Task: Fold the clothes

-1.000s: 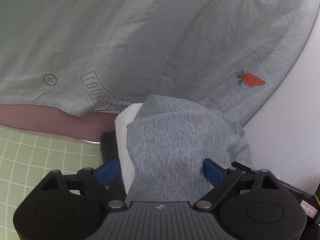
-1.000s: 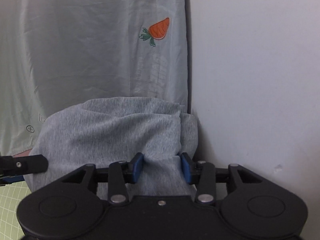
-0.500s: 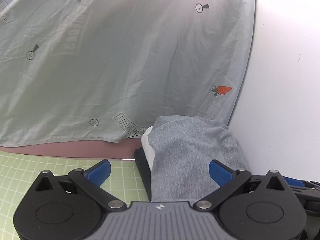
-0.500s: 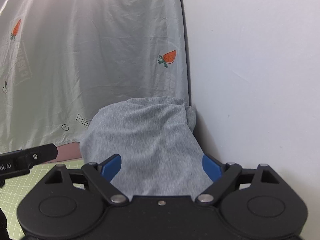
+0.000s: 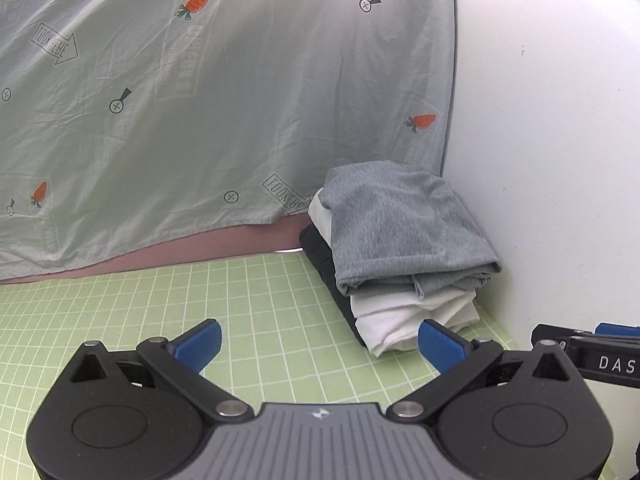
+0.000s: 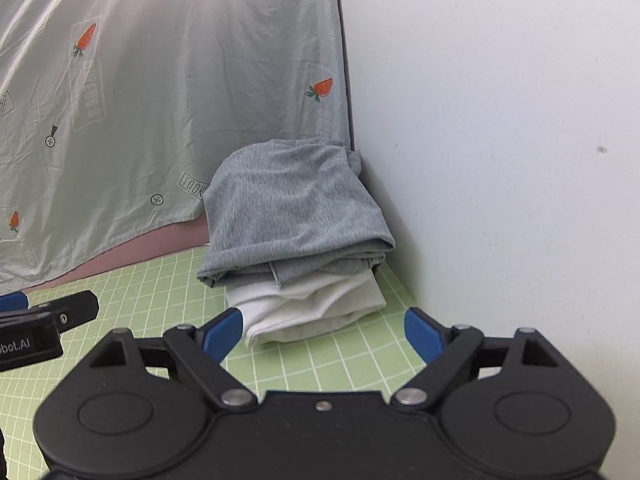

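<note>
A folded grey garment lies on top of a stack in the corner, over a folded white garment and a black one. The stack also shows in the right wrist view, grey over white. My left gripper is open and empty, above the green grid mat, short of the stack. My right gripper is open and empty, just in front of the stack. The right gripper's side shows at the right edge of the left wrist view.
A pale grey-green sheet with carrot prints hangs behind the mat, with a pink band under its hem. A white wall stands directly right of the stack. The left gripper's side reaches in at the left of the right wrist view.
Both grippers let go of the grey garment, opened, and drew back from it. The garment now rests on the stack, and the green mat has come into view.
</note>
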